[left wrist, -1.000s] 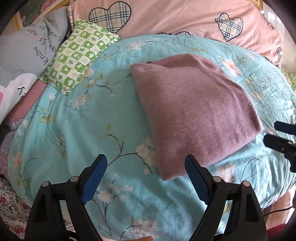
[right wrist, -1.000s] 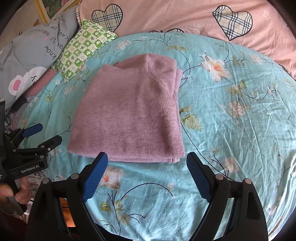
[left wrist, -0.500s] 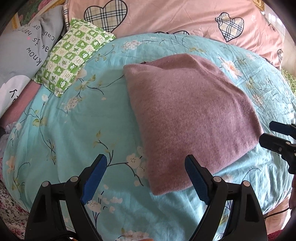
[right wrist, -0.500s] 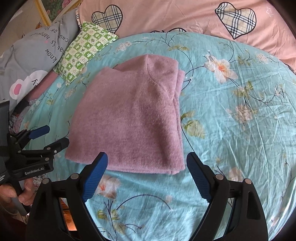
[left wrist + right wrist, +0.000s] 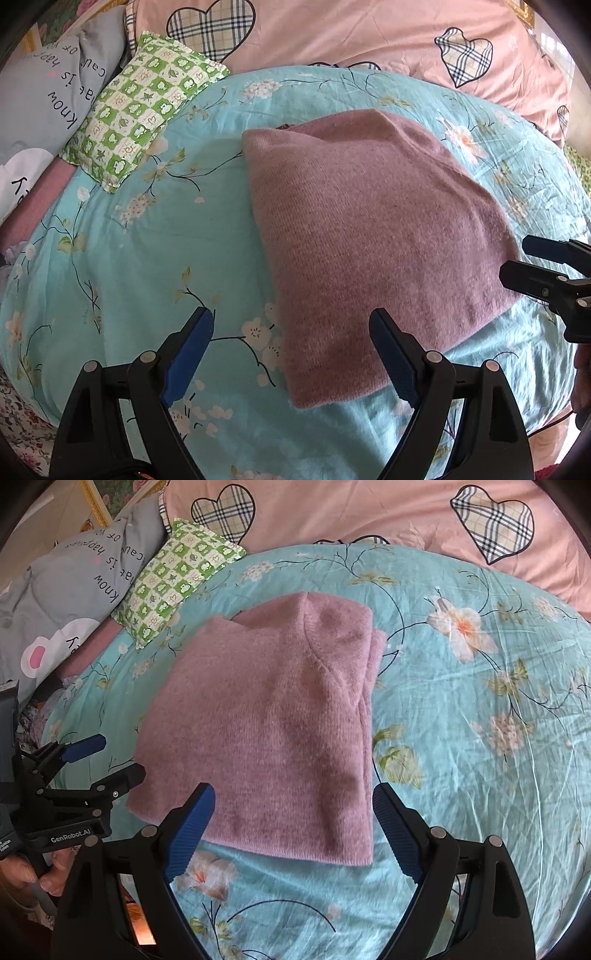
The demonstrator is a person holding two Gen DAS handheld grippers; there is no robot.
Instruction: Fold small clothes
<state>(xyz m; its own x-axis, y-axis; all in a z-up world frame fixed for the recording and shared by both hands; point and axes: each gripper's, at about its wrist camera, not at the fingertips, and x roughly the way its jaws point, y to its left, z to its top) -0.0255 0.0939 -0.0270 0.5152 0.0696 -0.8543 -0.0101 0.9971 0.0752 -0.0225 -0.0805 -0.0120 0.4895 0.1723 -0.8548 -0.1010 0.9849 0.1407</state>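
Here, folded mauve sweater (image 5: 273, 720) on floral quilt (image 5: 461, 738), neckline tucked from sight, left tool (image 5: 291, 332) and right tool (image 5: 295, 808) both released

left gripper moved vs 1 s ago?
Yes. The left gripper has moved forward toward the purple sweater; its near corner now lies between the fingers.

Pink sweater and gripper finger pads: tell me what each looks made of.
Pink sweater: soft fuzzy knit, probably wool or acrylic; fine ribbed rows and a matte nap show. Finger pads: blue, ridged, likely rubber or soft plastic, on black hard-plastic fingers.
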